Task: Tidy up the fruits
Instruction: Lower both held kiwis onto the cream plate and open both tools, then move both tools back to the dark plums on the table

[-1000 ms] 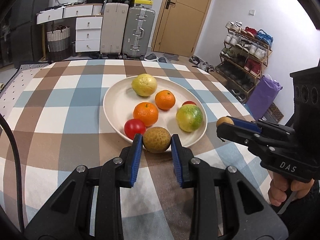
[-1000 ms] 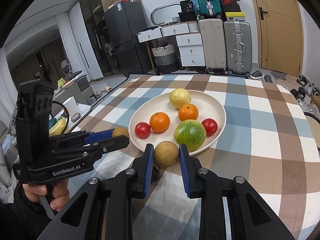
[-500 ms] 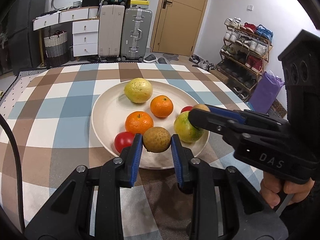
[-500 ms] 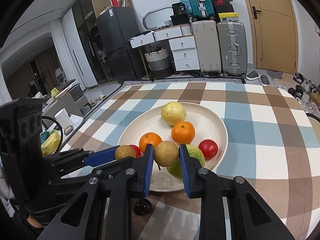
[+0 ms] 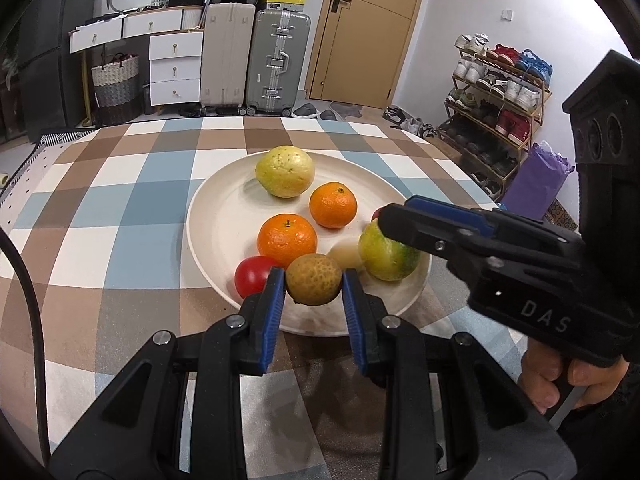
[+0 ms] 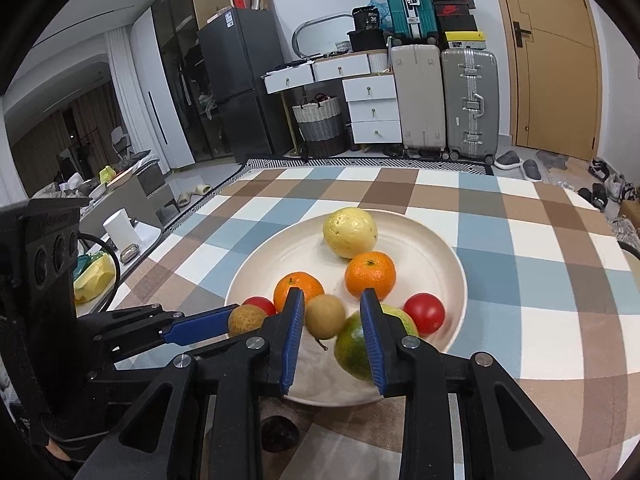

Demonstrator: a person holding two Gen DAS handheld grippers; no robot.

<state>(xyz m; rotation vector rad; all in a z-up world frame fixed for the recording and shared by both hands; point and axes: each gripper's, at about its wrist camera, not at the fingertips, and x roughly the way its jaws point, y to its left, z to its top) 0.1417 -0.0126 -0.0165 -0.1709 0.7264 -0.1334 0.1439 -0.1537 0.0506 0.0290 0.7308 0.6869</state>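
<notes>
A cream plate (image 5: 224,216) on the checked tablecloth holds a yellow guava (image 5: 285,171), two oranges (image 5: 333,205), a green-yellow fruit (image 5: 386,256) and red tomatoes (image 5: 254,276). My left gripper (image 5: 314,285) is shut on a brown round fruit (image 5: 313,276), held just above the plate's near rim. My right gripper (image 6: 330,310) hangs over the plate beside the green-yellow fruit (image 6: 356,346), and its jaws are opening. A second brown fruit (image 6: 325,316) is between them, blurred, with a gap to the right pad. It shows as a pale smear (image 5: 346,254) in the left wrist view.
A small dark round thing (image 6: 278,434) lies on the cloth under the right gripper. A person's hand (image 5: 560,380) grips the right handle. The table's right edge (image 6: 624,236) is close. Suitcases, drawers and a shoe rack stand far behind.
Both grippers came forward over the plate's near rim with their brown fruits. The right jaws have parted and their fruit has come loose and blurs; the left grip is unchanged.
</notes>
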